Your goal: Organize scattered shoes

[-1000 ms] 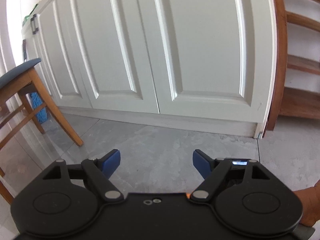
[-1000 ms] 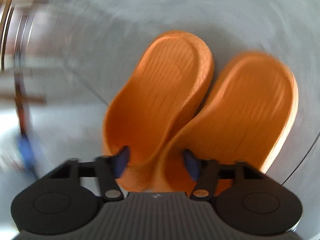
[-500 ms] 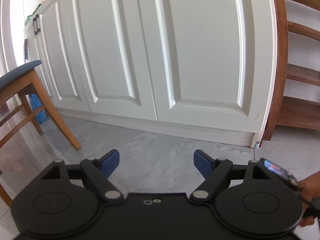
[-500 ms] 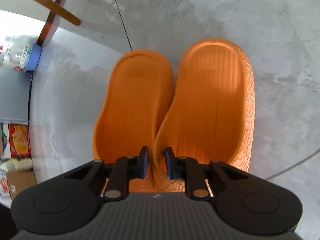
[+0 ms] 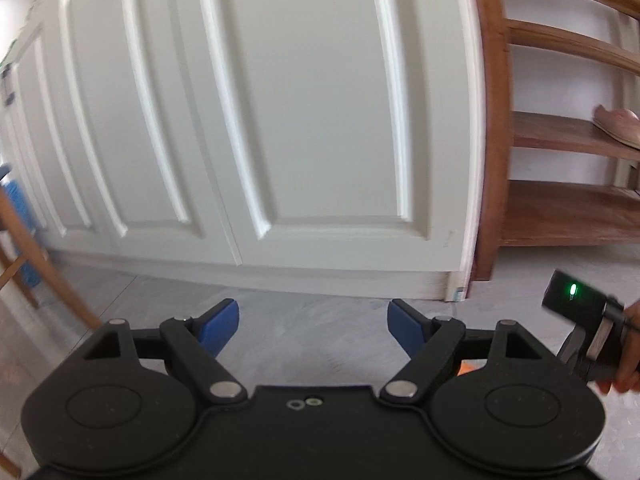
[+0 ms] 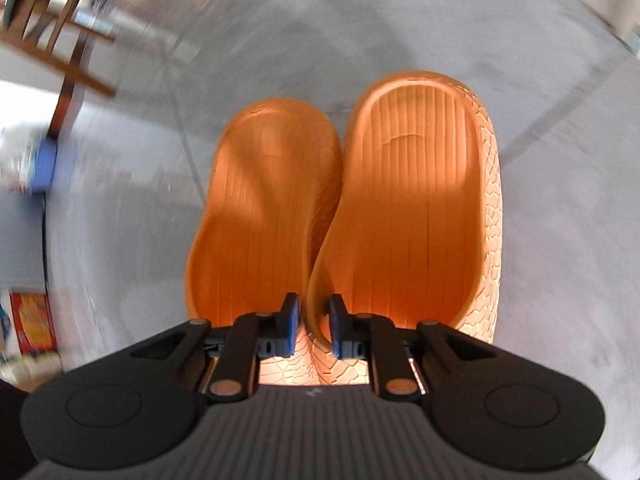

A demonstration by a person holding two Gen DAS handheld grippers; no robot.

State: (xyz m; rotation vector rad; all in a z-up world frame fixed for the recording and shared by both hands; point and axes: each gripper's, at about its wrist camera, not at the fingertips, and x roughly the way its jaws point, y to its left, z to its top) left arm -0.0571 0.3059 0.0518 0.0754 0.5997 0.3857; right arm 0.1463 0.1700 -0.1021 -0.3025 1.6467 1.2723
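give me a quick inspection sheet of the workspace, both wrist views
surface: grey stone-look floor, bare around the slippers.
job's things: two orange slippers, side by side and touching, their adjoining walls pinched together; a pale shoe already on the wooden shoe rack.
clutter: nothing seen on the floor near the slippers; a red box at the left edge, blurred.
grippers: right gripper shut on the slippers' inner walls; left gripper open and empty.
cables: nothing seen.
surroundings: white panelled cabinet doors, a wooden chair on the left, a hand on the right gripper's handle.
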